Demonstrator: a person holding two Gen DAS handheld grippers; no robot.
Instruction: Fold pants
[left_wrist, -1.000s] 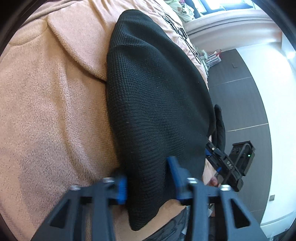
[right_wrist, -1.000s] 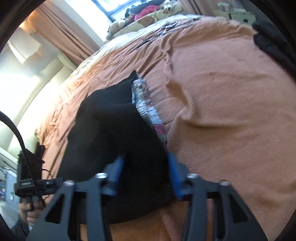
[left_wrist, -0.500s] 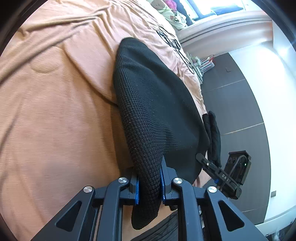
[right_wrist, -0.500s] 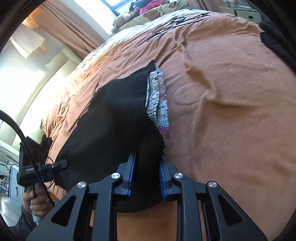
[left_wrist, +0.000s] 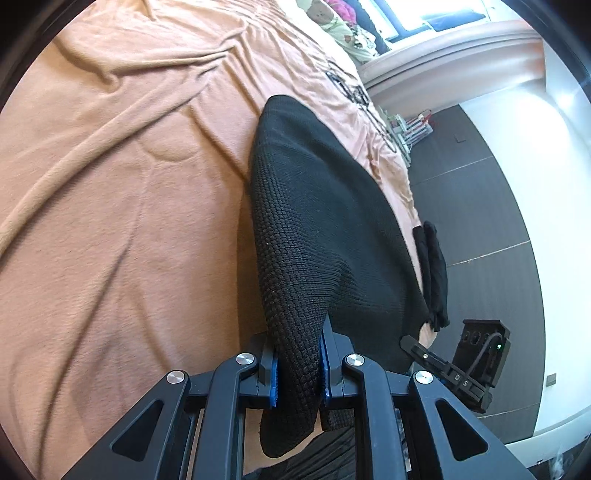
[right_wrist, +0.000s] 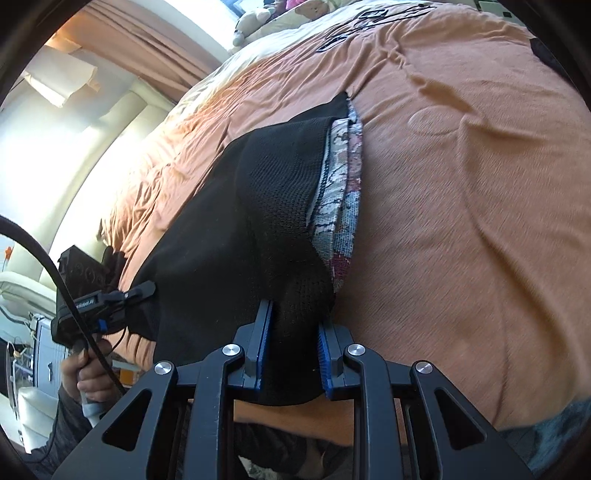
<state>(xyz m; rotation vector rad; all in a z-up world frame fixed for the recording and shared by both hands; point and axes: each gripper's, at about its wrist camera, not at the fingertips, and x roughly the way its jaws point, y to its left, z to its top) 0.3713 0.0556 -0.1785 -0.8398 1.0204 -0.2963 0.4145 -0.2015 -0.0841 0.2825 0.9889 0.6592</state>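
Observation:
Black knit pants (left_wrist: 317, 229) lie along the right side of an orange bedspread (left_wrist: 122, 229), with their near end lifted off it. My left gripper (left_wrist: 298, 363) is shut on a bunched corner of that end; cloth hangs below the blue pads. In the right wrist view the same pants (right_wrist: 221, 236) show a patterned grey and red lining (right_wrist: 341, 206) along their right edge. There my right gripper (right_wrist: 291, 354) is shut on the other near corner. The right gripper (left_wrist: 448, 373) also shows in the left wrist view, and the left gripper (right_wrist: 110, 299) in the right wrist view.
The bedspread (right_wrist: 461, 206) is creased and stretches far beyond the pants. Stuffed toys and pillows (left_wrist: 343, 26) sit at the head of the bed. Dark tiled floor (left_wrist: 476, 206) runs beside the bed. A hand (right_wrist: 86, 373) grips the left tool's handle.
Both grippers have gone from open around the pants' near end to shut on it. The near end has since risen off the bedspread, and more of the bed beyond shows in both views.

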